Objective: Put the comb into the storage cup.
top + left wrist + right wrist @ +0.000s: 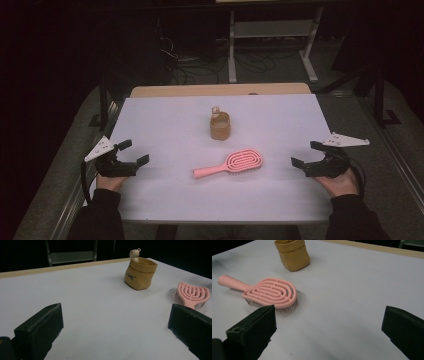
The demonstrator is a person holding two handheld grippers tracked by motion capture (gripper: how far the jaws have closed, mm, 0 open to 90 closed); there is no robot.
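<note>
**Both tools wide open at the tabletop's side edges; brush lies between them**

My left tool [131, 153] rests at the left edge of the white tabletop [165, 115], jaws spread wide, nothing between them. My right tool [306, 154] sits at the right edge, jaws equally wide, also empty. Both point inward toward the middle.

The pink hairbrush [234, 164] lies flat near the centre, bristles down, handle toward my left, head toward my right. It is well apart from both tools, somewhat nearer the right one. In the right gripper view the brush head [273, 291] lies just beyond one jaw, not touching.

Behind the brush, toward the far edge, stands a small tan pouch [220, 126], upright, with a little pale figure [135, 254] at its rim. Pouch and brush are near, not touching.

Open room: bare surface between each tool and the brush, and along the near edge. The far edge shows a wooden strip [200, 90]; beyond it, a metal rack [272, 30] and cables on the floor.
</note>
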